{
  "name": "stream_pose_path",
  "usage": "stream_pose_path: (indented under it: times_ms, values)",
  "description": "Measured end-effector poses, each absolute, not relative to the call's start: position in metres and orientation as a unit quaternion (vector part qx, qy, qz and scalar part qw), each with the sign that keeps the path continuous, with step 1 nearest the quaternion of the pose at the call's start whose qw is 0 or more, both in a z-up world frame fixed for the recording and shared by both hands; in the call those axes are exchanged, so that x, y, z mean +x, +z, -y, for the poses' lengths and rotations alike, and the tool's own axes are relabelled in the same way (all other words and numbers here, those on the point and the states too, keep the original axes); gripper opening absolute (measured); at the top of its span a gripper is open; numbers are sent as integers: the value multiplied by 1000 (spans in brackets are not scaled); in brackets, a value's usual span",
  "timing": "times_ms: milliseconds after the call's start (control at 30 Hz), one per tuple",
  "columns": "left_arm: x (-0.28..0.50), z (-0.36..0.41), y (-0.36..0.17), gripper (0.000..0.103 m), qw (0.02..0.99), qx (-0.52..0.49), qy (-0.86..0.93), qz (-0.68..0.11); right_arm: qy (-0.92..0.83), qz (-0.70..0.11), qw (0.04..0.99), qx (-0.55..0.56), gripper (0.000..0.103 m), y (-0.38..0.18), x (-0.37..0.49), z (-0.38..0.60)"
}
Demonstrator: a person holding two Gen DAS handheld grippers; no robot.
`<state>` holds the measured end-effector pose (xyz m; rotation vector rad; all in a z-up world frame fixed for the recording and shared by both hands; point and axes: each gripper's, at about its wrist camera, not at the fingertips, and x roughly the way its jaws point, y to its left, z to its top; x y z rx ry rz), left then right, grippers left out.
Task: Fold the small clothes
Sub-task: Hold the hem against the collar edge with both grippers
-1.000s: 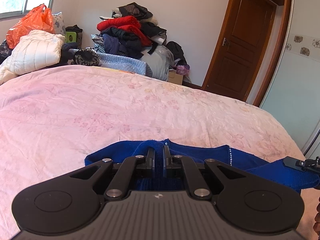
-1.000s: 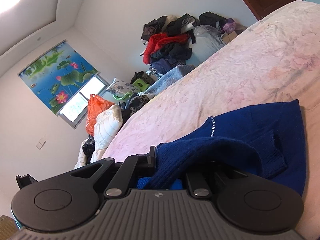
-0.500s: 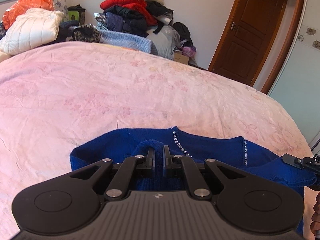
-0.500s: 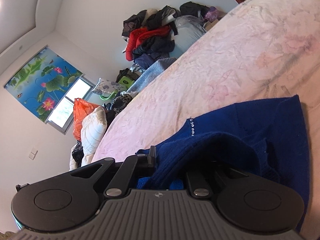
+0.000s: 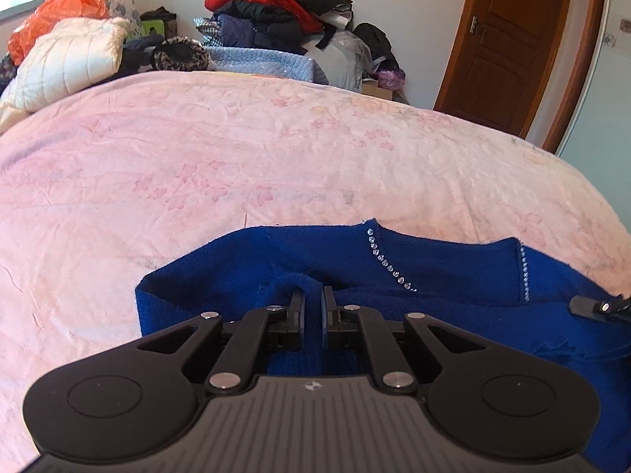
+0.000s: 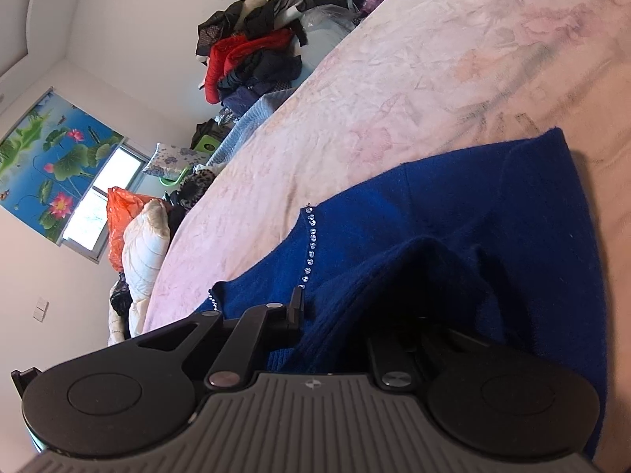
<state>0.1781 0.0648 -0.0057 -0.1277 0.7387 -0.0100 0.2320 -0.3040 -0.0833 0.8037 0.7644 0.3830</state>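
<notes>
Left gripper (image 5: 312, 307) pinches the blue top (image 5: 453, 276); right gripper (image 6: 335, 311), jaws just opening, still draped in it: ease both apart together

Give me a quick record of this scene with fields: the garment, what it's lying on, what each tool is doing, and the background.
garment: blue sweater with lines of rhinestones, partly laid down
surface: pink floral bedspread
left tool: shut on a fold of the sweater
right tool: jaws have just been opening; sweater fabric drapes between them and hides one finger, so the grip cannot be told
background: pile of clothes at the far side of the bed, orange plastic bag, white quilted jacket, brown wooden door
</notes>
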Motion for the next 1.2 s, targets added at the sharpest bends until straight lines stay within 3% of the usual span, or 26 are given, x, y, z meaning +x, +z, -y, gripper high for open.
stream_pose_path:
  times_ms: [33, 333, 567, 700, 833, 1200]
  values:
    - [178, -62, -6, 7, 931, -54, -2, -361, 181, -361, 833, 378, 25, -83, 231, 304]
    - [172, -50, -11, 9, 933, -13, 2, -359, 185, -365, 840, 355, 41, -76, 224, 305]
    - [170, -43, -13, 9, 935, 10, 6, -353, 194, -369, 851, 320, 43, -69, 215, 302]
    - [167, -43, -11, 9, 937, 12, -5, -350, 202, -367, 857, 299, 38, -64, 211, 301]
    - [171, -53, -5, 9, 933, -24, -22, -359, 210, -364, 858, 294, 21, -60, 213, 300]
    - [186, -102, -8, 9, 886, -195, -58, -416, 219, -353, 850, 324, 18, -55, 224, 306]
